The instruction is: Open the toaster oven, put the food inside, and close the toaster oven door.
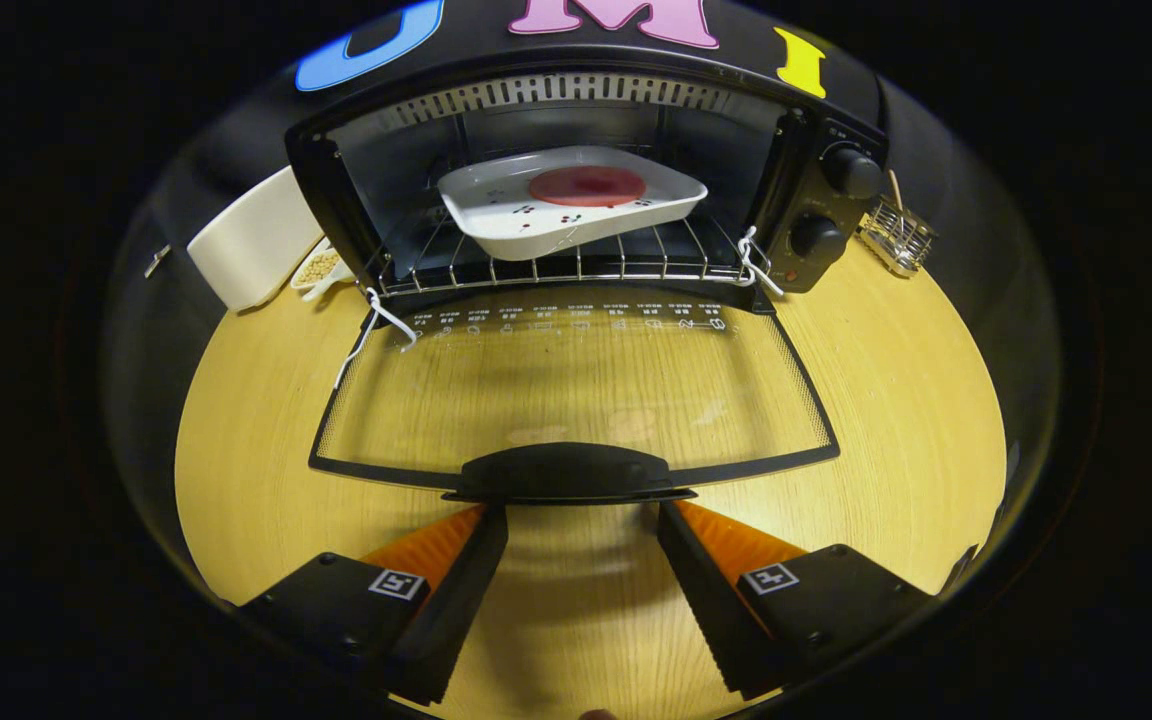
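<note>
Toaster oven [816, 190] sits far, w/ door [576, 390] dropped flat toward the gripper, glass facing up. White dish [536, 215] w/ red food [586, 186] already on the rack inside. Door handle [566, 470] lies just ahead of gripper [581, 520], long axis running left-right, centred btwn spread, empty fingers. Next, prob: lift handle to close.

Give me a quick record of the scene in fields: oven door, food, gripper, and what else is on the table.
oven door: fully open, lying flat toward the gripper
door handle: just ahead of the fingertips
food: round red piece in a white dish on the oven rack
gripper: open, holding nothing
knobs: two, beside the oven opening
table: wooden; white container on one side of the toaster oven, small wire basket on the other
</note>
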Available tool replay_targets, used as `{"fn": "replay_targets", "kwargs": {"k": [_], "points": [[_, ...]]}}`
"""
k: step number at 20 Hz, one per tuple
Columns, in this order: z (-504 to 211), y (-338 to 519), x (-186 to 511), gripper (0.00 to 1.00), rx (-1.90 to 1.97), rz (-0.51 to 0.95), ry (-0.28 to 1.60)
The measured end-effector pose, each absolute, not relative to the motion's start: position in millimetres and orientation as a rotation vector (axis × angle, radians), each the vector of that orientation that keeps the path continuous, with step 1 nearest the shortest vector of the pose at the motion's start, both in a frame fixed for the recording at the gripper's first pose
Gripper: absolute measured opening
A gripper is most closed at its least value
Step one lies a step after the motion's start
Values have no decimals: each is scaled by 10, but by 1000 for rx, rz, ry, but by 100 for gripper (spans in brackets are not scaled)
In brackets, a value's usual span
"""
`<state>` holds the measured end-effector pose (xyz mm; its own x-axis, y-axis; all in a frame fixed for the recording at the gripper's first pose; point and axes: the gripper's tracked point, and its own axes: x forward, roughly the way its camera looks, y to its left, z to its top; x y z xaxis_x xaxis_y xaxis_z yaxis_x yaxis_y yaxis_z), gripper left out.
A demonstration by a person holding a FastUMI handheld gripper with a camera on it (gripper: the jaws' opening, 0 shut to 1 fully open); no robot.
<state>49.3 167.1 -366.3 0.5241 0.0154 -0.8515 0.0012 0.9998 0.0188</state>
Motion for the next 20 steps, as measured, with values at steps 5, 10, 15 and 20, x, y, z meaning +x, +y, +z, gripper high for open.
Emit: {"fn": "replay_targets", "kwargs": {"k": [5,10,15,20], "points": [[-3513,1643,476,99,26,50,977],[-3077,1628,510,99,-38,90,816],[-2410,1617,800,99,-89,121,615],[-1466,1503,756,99,-71,150,391]]}}
